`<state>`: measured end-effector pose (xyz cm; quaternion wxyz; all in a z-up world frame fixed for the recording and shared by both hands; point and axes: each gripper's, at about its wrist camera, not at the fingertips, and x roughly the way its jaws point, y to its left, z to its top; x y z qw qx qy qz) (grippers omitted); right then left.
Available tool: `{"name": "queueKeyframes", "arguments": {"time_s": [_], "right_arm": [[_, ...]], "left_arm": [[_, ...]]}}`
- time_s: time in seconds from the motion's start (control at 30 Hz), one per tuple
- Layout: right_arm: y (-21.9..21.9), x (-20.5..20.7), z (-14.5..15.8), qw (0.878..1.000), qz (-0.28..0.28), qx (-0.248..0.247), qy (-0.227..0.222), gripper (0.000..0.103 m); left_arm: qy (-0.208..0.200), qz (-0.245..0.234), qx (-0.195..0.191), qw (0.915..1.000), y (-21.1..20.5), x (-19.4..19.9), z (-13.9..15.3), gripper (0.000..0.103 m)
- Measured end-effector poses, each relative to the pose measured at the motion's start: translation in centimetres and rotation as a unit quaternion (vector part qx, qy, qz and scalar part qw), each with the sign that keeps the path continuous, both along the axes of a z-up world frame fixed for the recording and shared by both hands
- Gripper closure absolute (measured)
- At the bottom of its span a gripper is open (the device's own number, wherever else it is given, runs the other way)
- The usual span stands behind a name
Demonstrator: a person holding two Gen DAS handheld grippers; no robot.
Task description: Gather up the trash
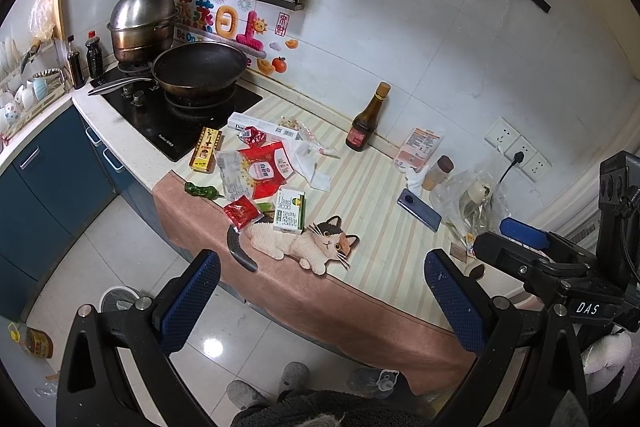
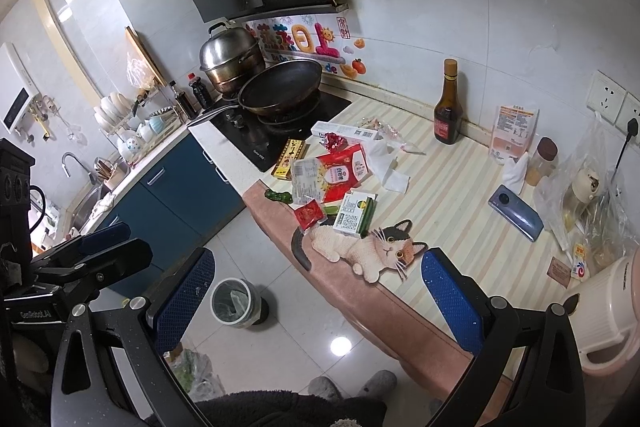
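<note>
Trash lies on the striped counter mat: a red and white wrapper (image 1: 265, 171) (image 2: 343, 173), a small red sachet (image 1: 241, 211) (image 2: 308, 214), a green and white box (image 1: 289, 211) (image 2: 354, 214), a yellow box (image 1: 206, 149) (image 2: 289, 158), crumpled white tissue (image 1: 311, 167) (image 2: 387, 165) and a long white box (image 1: 262, 126) (image 2: 344, 131). A small bin (image 2: 234, 302) (image 1: 118, 301) stands on the floor. My left gripper (image 1: 322, 301) is open and empty, held above the counter's front edge. My right gripper (image 2: 316, 301) is open and empty, to its right.
A cat-shaped mat (image 1: 308, 245) (image 2: 368, 251) lies at the counter's front. A dark bottle (image 1: 367, 121) (image 2: 448, 105), a phone (image 1: 419, 209) (image 2: 516, 213), a jar (image 2: 541, 161) and plastic bags (image 2: 588, 199) sit to the right. A pan (image 1: 200, 67) and pot (image 1: 142, 25) are on the stove. A white kettle (image 2: 612, 311) is near right.
</note>
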<state>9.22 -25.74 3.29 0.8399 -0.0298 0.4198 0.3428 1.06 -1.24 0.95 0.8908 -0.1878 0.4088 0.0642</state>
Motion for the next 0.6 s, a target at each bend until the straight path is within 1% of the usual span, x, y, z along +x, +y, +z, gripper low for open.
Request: {"name": "queueKeyframes", "arguments": {"time_s": [0.53, 0.6], "right_arm": [[0.06, 0.14, -0.06, 1.000, -0.003, -0.003, 0.001, 0.000], [0.29, -0.04, 0.05, 1.000, -0.008, -0.007, 0.001, 0.000]], "left_arm": [[0.001, -0.001, -0.003, 1.0000, -0.37, 0.28, -0.35, 0.000], [0.003, 0.005, 0.006, 1.0000, -0.07, 0.42, -0.71, 0.000]]}}
